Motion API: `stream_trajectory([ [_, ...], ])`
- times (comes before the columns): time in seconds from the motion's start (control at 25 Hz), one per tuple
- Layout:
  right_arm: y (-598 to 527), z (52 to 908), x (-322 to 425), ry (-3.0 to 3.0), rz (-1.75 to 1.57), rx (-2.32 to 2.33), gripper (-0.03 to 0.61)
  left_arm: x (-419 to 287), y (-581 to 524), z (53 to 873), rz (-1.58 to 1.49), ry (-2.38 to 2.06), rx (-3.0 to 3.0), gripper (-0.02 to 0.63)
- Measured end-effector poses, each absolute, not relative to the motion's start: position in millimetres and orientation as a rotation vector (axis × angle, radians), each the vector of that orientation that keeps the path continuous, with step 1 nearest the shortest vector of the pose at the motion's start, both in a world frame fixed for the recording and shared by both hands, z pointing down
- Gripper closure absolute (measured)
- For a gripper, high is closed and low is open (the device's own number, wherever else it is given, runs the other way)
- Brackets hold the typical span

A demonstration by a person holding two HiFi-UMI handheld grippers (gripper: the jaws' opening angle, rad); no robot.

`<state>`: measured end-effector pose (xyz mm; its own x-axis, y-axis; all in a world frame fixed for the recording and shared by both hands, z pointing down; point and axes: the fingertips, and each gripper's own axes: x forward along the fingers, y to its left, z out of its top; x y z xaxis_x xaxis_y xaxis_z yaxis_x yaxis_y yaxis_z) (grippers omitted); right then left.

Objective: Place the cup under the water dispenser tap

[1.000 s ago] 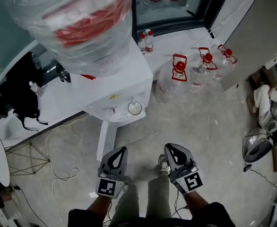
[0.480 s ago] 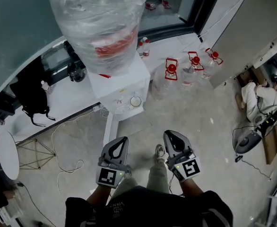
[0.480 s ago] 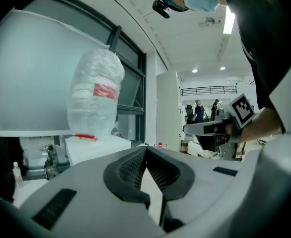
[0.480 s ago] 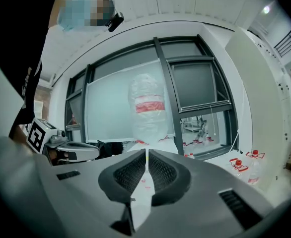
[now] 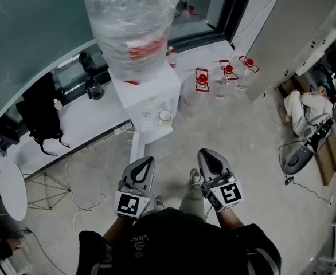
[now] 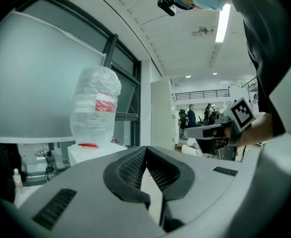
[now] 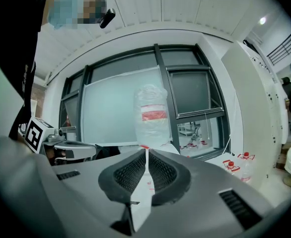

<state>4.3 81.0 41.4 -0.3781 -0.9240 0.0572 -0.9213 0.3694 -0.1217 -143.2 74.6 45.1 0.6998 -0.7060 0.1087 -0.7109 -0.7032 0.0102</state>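
Observation:
The white water dispenser (image 5: 152, 95) stands ahead of me by the window ledge, with a plastic-wrapped bottle (image 5: 135, 24) on top. A small pale cup (image 5: 165, 116) sits on its front ledge below the taps; which tap it is under I cannot tell. My left gripper (image 5: 147, 161) and right gripper (image 5: 206, 154) are side by side well short of the dispenser, above the floor and pointing toward it. Both are shut with nothing between the jaws. In the left gripper view the left gripper (image 6: 145, 149) has its pads meeting. The right gripper (image 7: 146, 152) looks the same in its own view.
Several clear water jugs with red caps (image 5: 201, 85) stand on the floor right of the dispenser. A black bag (image 5: 39, 116) lies on the white ledge at the left. A white cable (image 5: 76, 160) trails over the floor, and a grey device (image 5: 297, 160) sits at the right.
The view has pulled up and back, so the dispenser and cup look smaller and farther. Both grippers stay shut and side by side, now closer to my chest in the picture.

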Motion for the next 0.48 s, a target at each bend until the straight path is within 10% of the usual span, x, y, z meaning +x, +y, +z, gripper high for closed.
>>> stream_trajectory([
  [0.48,148.0,38.8,-41.8,2.553,-0.235,-1.795,0.534,-191.8,134.1,34.2,0.150,-1.132,2.877,0.595],
])
